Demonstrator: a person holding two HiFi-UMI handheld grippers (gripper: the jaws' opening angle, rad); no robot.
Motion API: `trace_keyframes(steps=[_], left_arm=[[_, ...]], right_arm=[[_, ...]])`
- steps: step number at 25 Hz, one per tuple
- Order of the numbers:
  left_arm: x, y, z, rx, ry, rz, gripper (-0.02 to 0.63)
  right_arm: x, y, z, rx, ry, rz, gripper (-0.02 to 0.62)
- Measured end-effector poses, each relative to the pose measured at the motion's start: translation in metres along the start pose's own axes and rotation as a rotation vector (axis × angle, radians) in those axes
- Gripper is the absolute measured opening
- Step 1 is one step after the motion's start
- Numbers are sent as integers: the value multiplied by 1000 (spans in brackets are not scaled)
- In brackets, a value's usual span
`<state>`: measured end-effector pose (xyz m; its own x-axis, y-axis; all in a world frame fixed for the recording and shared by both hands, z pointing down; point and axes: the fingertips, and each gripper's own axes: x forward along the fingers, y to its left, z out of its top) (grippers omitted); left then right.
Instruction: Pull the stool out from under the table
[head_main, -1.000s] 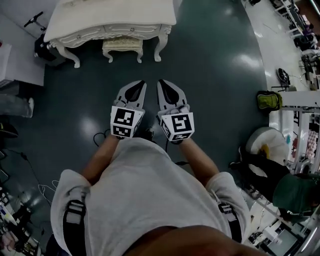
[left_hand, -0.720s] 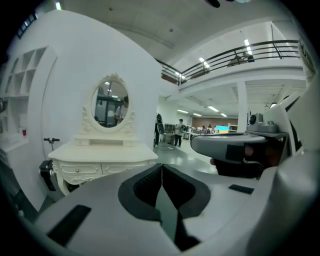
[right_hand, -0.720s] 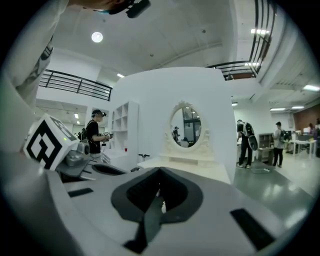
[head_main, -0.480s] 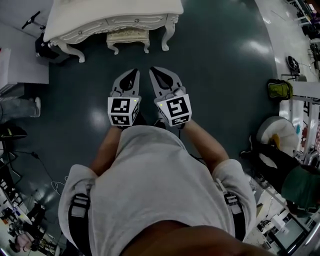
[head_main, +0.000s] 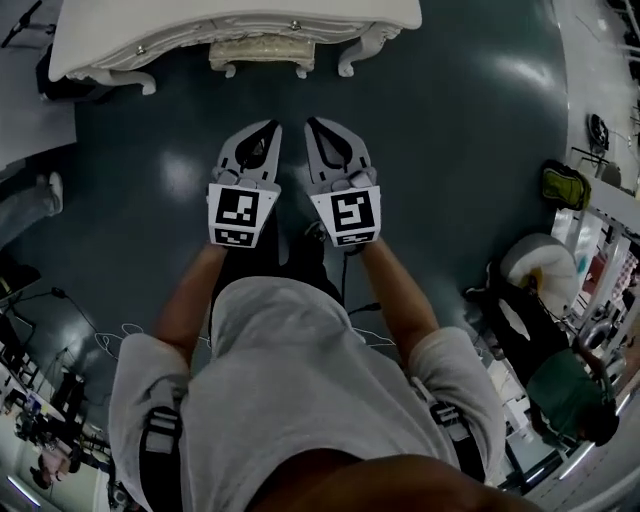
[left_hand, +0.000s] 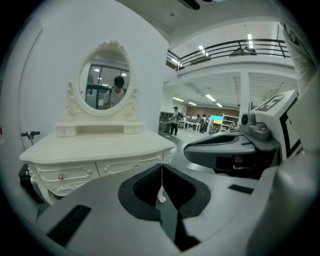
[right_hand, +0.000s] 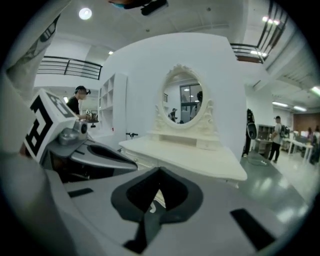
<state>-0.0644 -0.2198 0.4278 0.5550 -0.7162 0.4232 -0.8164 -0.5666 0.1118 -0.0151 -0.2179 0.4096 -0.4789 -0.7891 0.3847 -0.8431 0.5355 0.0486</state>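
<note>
Under the table (head_main: 230, 22), between its front legs, the stool (head_main: 258, 55) sits tucked in, so pulling it out is not yet begun; reaching and gripping it are left to do. Short of the table, well apart from the stool, the left gripper (head_main: 270, 132) and right gripper (head_main: 314, 128) hover side by side, jaws clenched together, holding and touching nothing.

Shiny dark floor (head_main: 450, 150) lies under the left claw (head_main: 270, 128), a white wall (left_hand: 150, 65) ahead, a railed balcony (left_hand: 235, 50) up right
</note>
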Motion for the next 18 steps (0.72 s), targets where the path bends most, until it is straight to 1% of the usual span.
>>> trace_keyframes(steps=[1, 3, 4, 5, 6, 9, 11, 12, 14, 15, 16, 18], left_arm=[[11, 10, -8, -4, 3, 7, 9], [37, 33, -24, -9, 3, 20, 9], [47, 42, -32, -12, 6, 27, 9], [55, 49, -41, -16, 14, 35, 9], [61, 54, -50, -18, 22, 46, 9], [79, 75, -69, -4, 33, 80, 9], [90, 90, -87, 6, 45, 88, 9], [95, 95, -99, 7, 57, 85, 9], [106, 101, -129, 7, 96, 70, 9], [111, 104, -145, 10, 118, 62, 9], [116, 108, -160, 16, 137, 57, 9], [126, 116, -186, 33, 162, 64, 9]], right_arm=[[15, 0, -10, -85, 23, -3, 12], [46, -1, -25, -338, 41, -35, 12], [60, -1, -32, -434, 33, -46, 12], [69, 0, -39, -472, 28, -42, 12], [75, 1, -46, -456, 29, -26, 12], [97, -6, -66, -305, 49, 3, 12], [116, -6, -87, -224, 99, 19, 12], [125, -4, -101, -213, 140, 38, 12], [143, 2, -125, -266, 195, 68, 12], [151, 5, -133, -296, 197, 70, 12], [160, 7, -140, -298, 190, 68, 12], [175, 5, -156, -216, 176, 66, 12]])
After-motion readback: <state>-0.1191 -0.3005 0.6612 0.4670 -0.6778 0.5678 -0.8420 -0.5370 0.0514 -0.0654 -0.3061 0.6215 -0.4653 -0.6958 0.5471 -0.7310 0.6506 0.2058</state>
